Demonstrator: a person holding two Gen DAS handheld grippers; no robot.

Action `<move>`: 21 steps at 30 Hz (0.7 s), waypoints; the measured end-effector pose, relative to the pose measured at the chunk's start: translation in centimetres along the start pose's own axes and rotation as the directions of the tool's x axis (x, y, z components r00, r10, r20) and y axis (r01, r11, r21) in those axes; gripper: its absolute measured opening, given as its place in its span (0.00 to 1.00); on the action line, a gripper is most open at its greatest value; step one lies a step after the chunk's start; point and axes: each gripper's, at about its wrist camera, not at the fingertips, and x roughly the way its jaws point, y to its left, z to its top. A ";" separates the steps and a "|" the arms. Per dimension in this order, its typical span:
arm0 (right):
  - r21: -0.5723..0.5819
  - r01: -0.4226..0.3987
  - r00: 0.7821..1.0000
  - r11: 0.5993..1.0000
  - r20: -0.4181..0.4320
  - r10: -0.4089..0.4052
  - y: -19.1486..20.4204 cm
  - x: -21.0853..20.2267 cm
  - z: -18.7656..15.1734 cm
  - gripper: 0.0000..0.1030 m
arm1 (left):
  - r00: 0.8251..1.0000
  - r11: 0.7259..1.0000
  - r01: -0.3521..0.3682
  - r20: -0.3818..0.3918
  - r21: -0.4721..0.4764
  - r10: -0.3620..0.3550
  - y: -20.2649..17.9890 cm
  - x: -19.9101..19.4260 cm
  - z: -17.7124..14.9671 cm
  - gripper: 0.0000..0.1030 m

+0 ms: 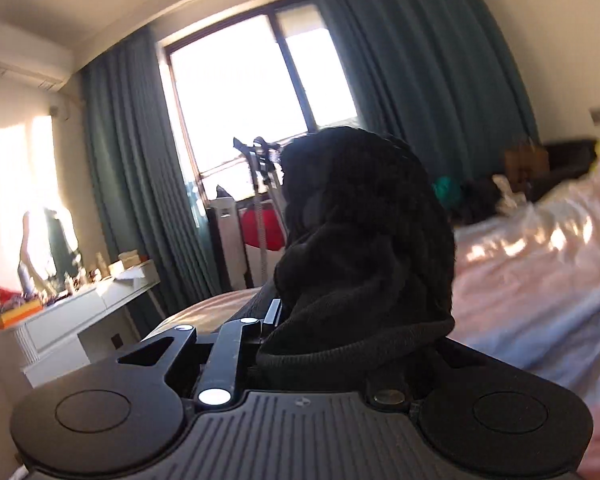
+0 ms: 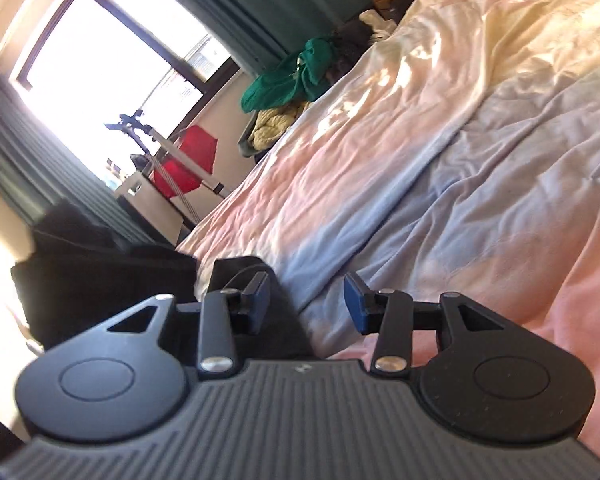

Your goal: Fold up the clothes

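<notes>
Black garment [image 1: 364,240]: fuzzy matt knit. Bedsheet [image 2: 480,152]: smooth, wrinkled cloth, slight sheen. Right gripper [image 2: 307,304]: matt black plastic, shiny metal rivets.

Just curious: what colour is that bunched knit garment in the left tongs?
Black; the bunched knit garment shows best in the left wrist view.

1. strong daylight thru window [image 1: 256,76], blown out white, no detail outside.
2. black garment [image 1: 364,240] backlit, near silhouette.
3. sun patches on bedding [image 2: 440,92], bluish shadow lower down.
4. fisheye bends curtains [image 1: 416,52]; dark vignette corners.
5. motion blur at right edge, left wrist view.
</notes>
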 end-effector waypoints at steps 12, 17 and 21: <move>0.119 -0.129 0.989 0.985 -0.056 0.136 -1.4 2.2 0.4 0.44 | 0.980 0.919 0.190 -0.118 0.344 -0.159 -0.8 0.9 -7.9 0.89; 0.126 -0.206 0.971 0.970 -0.097 0.218 -0.4 2.7 -0.1 0.44 | 0.965 0.879 0.257 -0.161 0.402 -0.208 5.1 -1.2 -10.4 0.92; 0.102 -0.237 0.961 0.966 -0.121 0.249 0.9 2.8 -0.4 0.44 | 0.959 0.915 0.237 -0.231 0.326 -0.166 9.6 -1.3 -11.5 0.93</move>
